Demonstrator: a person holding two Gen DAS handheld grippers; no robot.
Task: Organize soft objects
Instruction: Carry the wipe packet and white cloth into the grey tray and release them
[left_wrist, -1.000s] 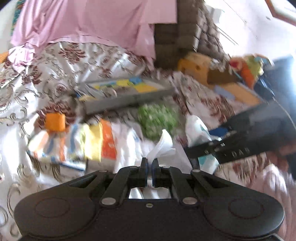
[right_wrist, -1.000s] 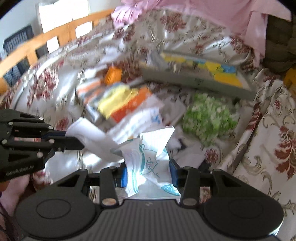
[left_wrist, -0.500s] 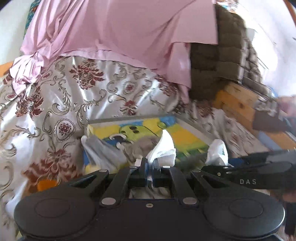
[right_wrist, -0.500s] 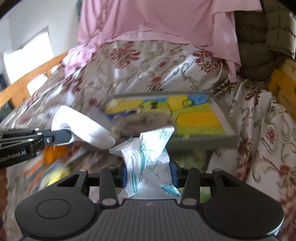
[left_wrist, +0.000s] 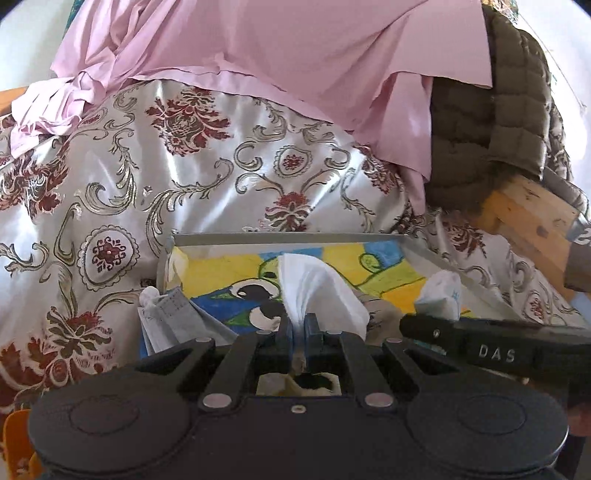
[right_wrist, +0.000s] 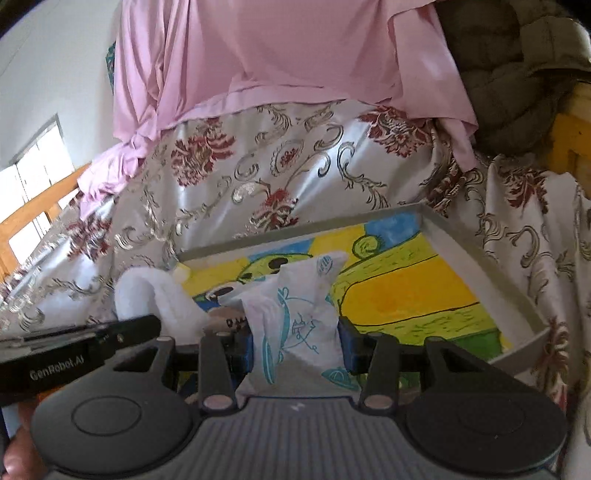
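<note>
Both grippers are now arriving over the grey tray (right_wrist: 480, 280), the loose pile left behind. The left gripper (left_wrist: 298, 325) is pinching a white tissue (left_wrist: 314, 284) fanning above its fingers; the right gripper (right_wrist: 295, 341) is clamping a printed tissue pack (right_wrist: 295, 314) (release likely next).

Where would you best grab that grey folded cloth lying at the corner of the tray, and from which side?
Judging by its pose, the upper end of the grey cloth is the best bet: it rises over the tray's near-left corner as a raised fold, with a white bunched tip on top. Coming from above and pinching across that fold looks easiest, since its lower part is hidden behind the left gripper.
</note>
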